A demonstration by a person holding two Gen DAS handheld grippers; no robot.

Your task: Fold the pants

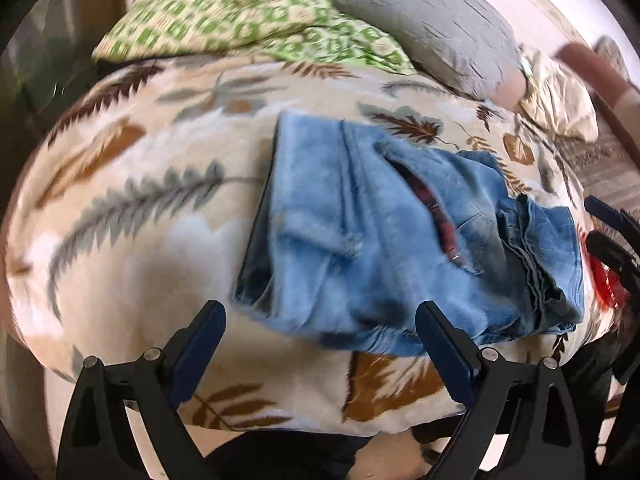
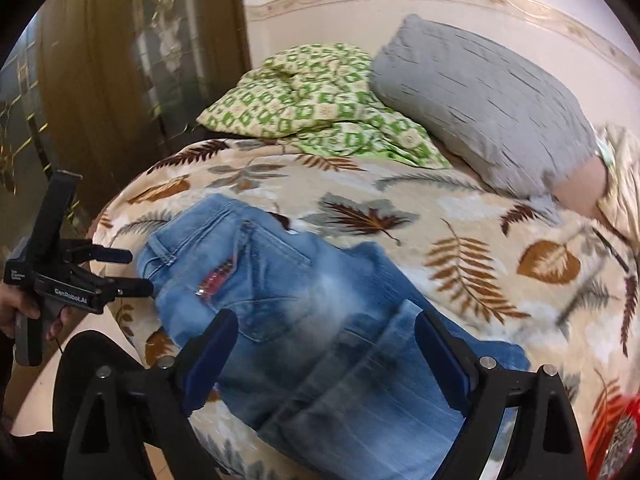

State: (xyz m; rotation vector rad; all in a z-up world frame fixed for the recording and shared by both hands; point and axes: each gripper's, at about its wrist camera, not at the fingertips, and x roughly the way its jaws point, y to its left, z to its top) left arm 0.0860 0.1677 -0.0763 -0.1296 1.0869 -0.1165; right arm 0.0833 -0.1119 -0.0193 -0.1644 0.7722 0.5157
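Observation:
Light blue jeans (image 1: 380, 232) lie folded in a bundle on a bed covered by a cream leaf-print blanket (image 1: 140, 240). My left gripper (image 1: 320, 312) hovers open over the near edge of the bundle, with nothing between its fingers. In the right wrist view the jeans (image 2: 304, 320) show a back pocket and a red patch. My right gripper (image 2: 326, 320) hangs open above them, its pads clear of the denim. The left gripper (image 2: 138, 272) appears at the jeans' left end, held by a hand. The right gripper (image 1: 591, 222) shows at the right edge of the left wrist view.
A green-and-cream patterned cloth (image 2: 316, 96) and a grey pillow (image 2: 480, 96) lie at the far end of the bed by the wall. A brown wooden door (image 2: 100, 80) stands to the left. Something red (image 2: 616, 436) sits at the bed's right edge.

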